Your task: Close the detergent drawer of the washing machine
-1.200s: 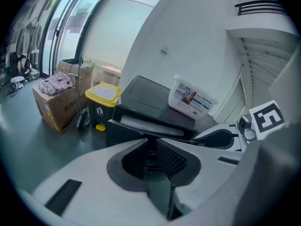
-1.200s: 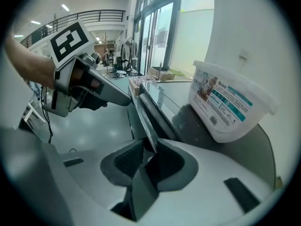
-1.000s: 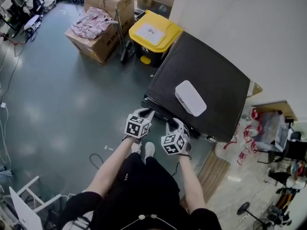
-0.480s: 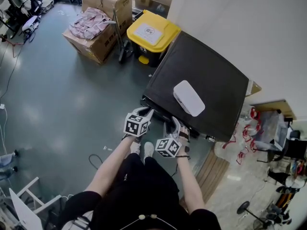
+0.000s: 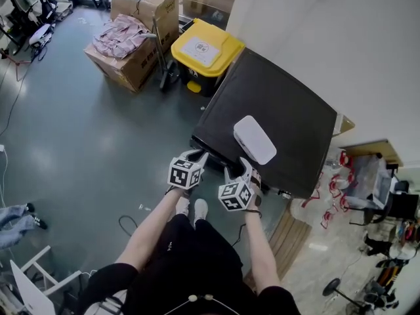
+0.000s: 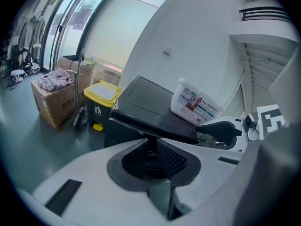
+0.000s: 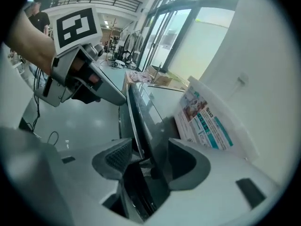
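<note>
Detergent drawer (image 5: 209, 149): located at the front top edge of the black washing machine (image 5: 282, 110), at the end nearer the left gripper (image 5: 198, 155). In the head view a dark lip projects slightly past the machine front there. How far it stands out cannot be read.

Left gripper: the tips sit at this lip. Its own view shows the two jaws drawn nearly together. The dark pads form one closed hollow with nothing between them, and the machine's front edge lies just beyond.

Right gripper (image 5: 237, 169): positioned just beside the left one, farther along the same edge. The jaws are spread, one pad on each side of the machine's glossy front edge, which runs between them. Firm contact cannot be confirmed.

White box (image 5: 254, 140): lies flat on the machine top, behind both grippers.

Yellow-lidded bin (image 5: 200, 48): stands against the machine's far side.
</note>
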Demonstrator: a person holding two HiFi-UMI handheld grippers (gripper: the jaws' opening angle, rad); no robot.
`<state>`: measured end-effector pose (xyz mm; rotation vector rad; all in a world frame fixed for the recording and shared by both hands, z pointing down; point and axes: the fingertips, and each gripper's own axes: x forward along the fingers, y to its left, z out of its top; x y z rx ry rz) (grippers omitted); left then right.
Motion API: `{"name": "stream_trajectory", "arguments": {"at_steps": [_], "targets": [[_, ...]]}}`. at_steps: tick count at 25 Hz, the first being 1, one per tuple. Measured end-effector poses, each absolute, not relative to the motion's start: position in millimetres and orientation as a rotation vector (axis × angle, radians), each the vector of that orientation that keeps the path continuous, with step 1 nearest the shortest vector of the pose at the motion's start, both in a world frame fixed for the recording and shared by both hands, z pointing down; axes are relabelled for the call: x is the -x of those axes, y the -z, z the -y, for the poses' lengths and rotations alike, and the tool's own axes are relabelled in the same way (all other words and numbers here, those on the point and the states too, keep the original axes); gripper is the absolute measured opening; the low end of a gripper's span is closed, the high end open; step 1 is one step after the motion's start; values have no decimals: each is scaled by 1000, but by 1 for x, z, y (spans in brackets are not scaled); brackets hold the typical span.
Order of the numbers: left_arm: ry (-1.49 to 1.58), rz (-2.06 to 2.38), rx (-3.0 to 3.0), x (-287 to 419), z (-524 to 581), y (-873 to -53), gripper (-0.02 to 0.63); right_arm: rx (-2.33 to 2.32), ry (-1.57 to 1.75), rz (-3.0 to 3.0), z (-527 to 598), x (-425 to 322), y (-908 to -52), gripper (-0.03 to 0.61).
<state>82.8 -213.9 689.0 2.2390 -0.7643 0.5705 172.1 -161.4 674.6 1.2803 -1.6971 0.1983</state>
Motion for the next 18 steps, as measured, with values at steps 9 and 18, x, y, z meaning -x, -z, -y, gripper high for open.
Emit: {"name": "stream_trajectory", "arguments": {"at_steps": [9,18], "targets": [[-525,774,-2217,-85,215,-690,41,-1274,-205,1697,162,-171,-677,218],[-503,787,-2212,-86,216,-693,41,-1274,-186,1685,163,-171,-680,210]]}}
